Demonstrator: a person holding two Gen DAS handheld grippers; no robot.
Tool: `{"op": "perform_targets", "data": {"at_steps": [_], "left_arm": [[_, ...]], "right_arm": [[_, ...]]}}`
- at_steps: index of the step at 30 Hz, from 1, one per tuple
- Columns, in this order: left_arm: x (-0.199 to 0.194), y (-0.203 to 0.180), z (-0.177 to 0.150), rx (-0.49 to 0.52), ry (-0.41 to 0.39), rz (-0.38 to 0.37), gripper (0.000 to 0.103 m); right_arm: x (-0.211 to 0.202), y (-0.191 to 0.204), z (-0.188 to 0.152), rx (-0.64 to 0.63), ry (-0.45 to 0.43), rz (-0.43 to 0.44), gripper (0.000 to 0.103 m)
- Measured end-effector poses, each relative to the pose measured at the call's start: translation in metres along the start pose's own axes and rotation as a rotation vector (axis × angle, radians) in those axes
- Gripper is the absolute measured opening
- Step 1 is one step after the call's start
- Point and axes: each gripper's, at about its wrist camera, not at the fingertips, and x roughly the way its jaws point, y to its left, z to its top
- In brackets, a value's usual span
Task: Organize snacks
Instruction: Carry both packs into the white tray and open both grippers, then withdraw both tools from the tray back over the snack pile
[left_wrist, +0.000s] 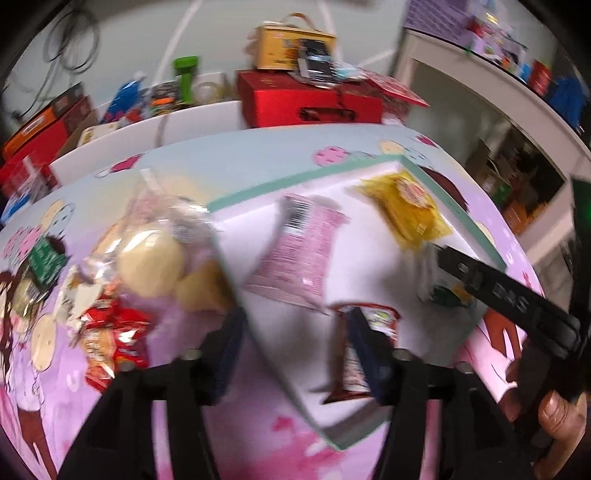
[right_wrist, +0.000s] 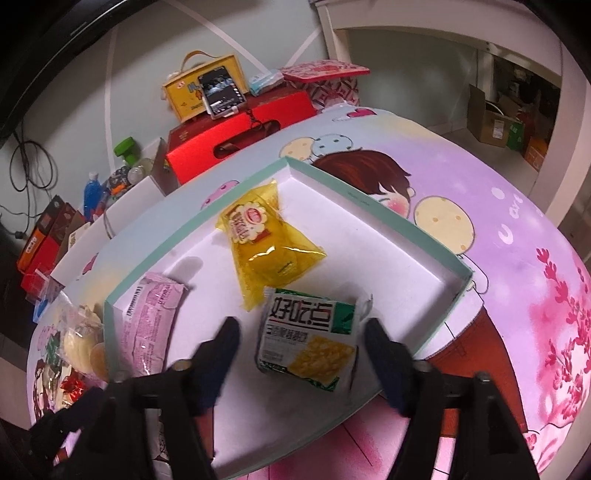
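Observation:
A shallow white tray with a teal rim (right_wrist: 369, 199) lies on the cartoon tablecloth. Inside it are a yellow packet (right_wrist: 266, 243), a pink packet (right_wrist: 151, 325) and a green-and-white cracker packet (right_wrist: 310, 343). My right gripper (right_wrist: 303, 350) is open, and the cracker packet lies flat between its fingers with a small gap on each side. In the left wrist view my left gripper (left_wrist: 295, 343) is open over the tray's near corner, holding nothing. A brown-and-red packet (left_wrist: 354, 369) lies under its right finger. Left of the tray sits a clear bag of round pale cakes (left_wrist: 155, 258).
Red packets (left_wrist: 114, 339) lie loose on the cloth beside the cake bag. Behind the table stand a red box (right_wrist: 240, 140), a yellow carry box (right_wrist: 207, 88) and bottles (right_wrist: 92, 192). A white shelf unit (left_wrist: 480, 74) with cardboard boxes (right_wrist: 495, 118) under it stands at the right.

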Motion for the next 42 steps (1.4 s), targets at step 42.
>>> {"op": "perform_targets", "data": {"at_steps": [42], "left_arm": [[-0.075,0.181,0.001,-0.332,-0.168,0.224,0.096]], "right_arm": [[-0.034,0.074,-0.011,-0.16,-0.101,0.186,0.103]]}}
